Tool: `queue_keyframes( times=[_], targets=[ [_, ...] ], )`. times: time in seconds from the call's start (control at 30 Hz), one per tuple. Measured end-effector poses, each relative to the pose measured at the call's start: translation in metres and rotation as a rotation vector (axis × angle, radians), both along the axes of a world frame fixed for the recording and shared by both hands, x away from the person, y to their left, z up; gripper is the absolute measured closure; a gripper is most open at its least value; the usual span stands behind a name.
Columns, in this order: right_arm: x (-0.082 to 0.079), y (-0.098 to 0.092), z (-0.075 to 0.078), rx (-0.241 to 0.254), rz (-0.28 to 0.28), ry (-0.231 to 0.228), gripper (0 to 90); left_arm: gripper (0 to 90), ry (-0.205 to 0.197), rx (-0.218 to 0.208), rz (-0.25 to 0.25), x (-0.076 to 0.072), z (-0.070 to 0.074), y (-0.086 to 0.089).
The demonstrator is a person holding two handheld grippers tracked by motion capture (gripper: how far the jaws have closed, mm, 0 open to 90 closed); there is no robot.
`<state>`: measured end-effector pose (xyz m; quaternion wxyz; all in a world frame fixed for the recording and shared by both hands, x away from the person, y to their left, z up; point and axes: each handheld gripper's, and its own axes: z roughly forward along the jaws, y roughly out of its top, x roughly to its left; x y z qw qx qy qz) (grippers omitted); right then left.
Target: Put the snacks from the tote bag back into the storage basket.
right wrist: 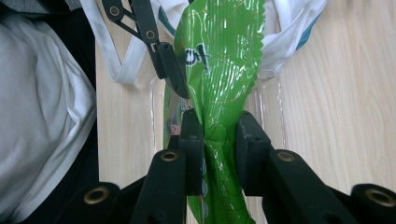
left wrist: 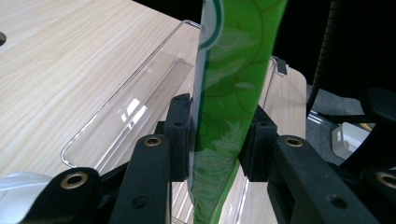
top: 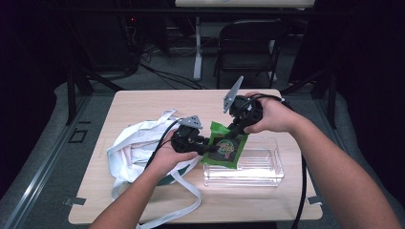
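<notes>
Green snack bag point(top: 224, 148) at frame centre, held above clear tray point(top: 267, 174), w/ both claws clenched on it: left gripper point(top: 204, 144), right gripper point(top: 235, 130). White tote point(top: 131, 148) lies centre-left.

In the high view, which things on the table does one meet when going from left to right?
White cloth tote bag with long straps → left tongs → green foil snack packet → clear plastic rectangular tray.

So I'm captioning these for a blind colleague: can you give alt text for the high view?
Two hands hold a green snack packet between two grippers above a clear plastic tray on a wooden table. The left gripper and right gripper both clamp it. A white tote bag lies at left.
</notes>
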<state>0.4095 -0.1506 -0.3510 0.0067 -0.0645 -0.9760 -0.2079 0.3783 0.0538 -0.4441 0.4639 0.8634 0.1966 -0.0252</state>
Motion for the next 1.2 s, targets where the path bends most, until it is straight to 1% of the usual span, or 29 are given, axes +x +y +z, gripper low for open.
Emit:
queue_keyframes(
  times=[0.1,0.13,0.2,0.3,0.33,0.37,0.43,0.47,0.53,0.57,0.6,0.63,0.67,0.73,0.8,0.83,0.87,0.97,1.0,1.03,1.07,1.17,1.2],
  targets=[
    [0.003,0.000,-0.001,-0.018,0.012,0.007,75.9,67.6,-0.007,0.018,0.002,-0.001,-0.001,-0.002],
    [0.004,0.000,-0.001,-0.026,0.017,0.006,76.0,65.8,-0.009,0.023,0.004,-0.001,-0.001,-0.002],
    [0.006,0.000,-0.001,-0.034,0.023,0.001,76.2,60.8,-0.003,0.014,0.017,-0.001,-0.002,-0.002],
    [0.010,-0.003,-0.003,-0.046,0.014,-0.002,76.2,57.8,-0.009,0.019,0.025,-0.002,-0.001,0.000],
    [0.013,-0.004,-0.003,-0.066,0.016,-0.004,76.2,57.8,-0.016,0.028,0.026,-0.002,-0.001,0.002],
    [0.015,-0.005,-0.004,-0.069,0.010,-0.004,76.2,56.9,-0.016,0.023,0.034,-0.003,-0.001,0.003],
    [0.019,-0.007,-0.007,-0.079,0.003,-0.007,76.2,56.7,-0.015,0.018,0.040,-0.003,0.000,0.006],
    [0.021,-0.008,-0.009,-0.076,-0.002,-0.003,76.2,56.6,-0.017,0.020,0.044,-0.004,0.000,0.009],
    [0.029,-0.010,-0.013,-0.093,-0.002,0.007,76.2,56.6,-0.020,0.016,0.048,-0.006,0.002,0.013],
    [0.029,-0.010,-0.013,-0.093,-0.002,0.007,76.2,56.9,-0.020,0.016,0.048,-0.006,0.002,0.013],
    [0.032,-0.009,-0.016,-0.106,-0.004,0.009,76.2,57.0,-0.023,0.014,0.050,-0.007,0.003,0.015],
    [0.032,-0.009,-0.016,-0.106,-0.004,0.009,76.2,57.0,-0.027,0.013,0.055,-0.008,0.004,0.017],
    [0.036,-0.007,-0.018,-0.111,-0.009,0.005,76.2,57.7,-0.025,0.002,0.064,-0.009,0.004,0.022],
    [0.038,-0.007,-0.019,-0.111,-0.008,0.004,76.2,57.9,-0.025,0.001,0.071,-0.009,0.004,0.024],
    [0.042,-0.006,-0.021,-0.110,-0.016,0.014,76.2,58.0,-0.024,-0.011,0.082,-0.010,0.005,0.029],
    [0.046,-0.005,-0.023,-0.120,-0.008,0.017,76.2,58.2,-0.021,-0.019,0.087,-0.011,0.005,0.031],
    [0.048,-0.004,-0.024,-0.119,-0.008,0.024,76.2,58.2,-0.026,-0.021,0.091,-0.013,0.006,0.036],
    [0.051,-0.004,-0.028,-0.121,-0.012,0.033,76.2,58.2,-0.029,-0.028,0.097,-0.015,0.007,0.039],
    [0.054,-0.002,-0.030,-0.135,-0.003,0.037,76.2,58.2,-0.035,-0.029,0.099,-0.017,0.008,0.041],
    [0.054,-0.002,-0.030,-0.135,-0.003,0.037,76.2,58.2,-0.037,-0.029,0.100,-0.018,0.009,0.044],
    [0.055,-0.001,-0.032,-0.128,-0.005,0.041,76.2,58.2,-0.036,-0.038,0.106,-0.020,0.009,0.047],
    [0.059,0.003,-0.035,-0.141,0.016,0.041,76.2,58.3,-0.033,-0.038,0.116,-0.023,0.008,0.056],
    [0.060,0.005,-0.037,-0.137,0.015,0.043,76.2,58.3,-0.034,-0.038,0.123,-0.023,0.008,0.059]
  ],
)
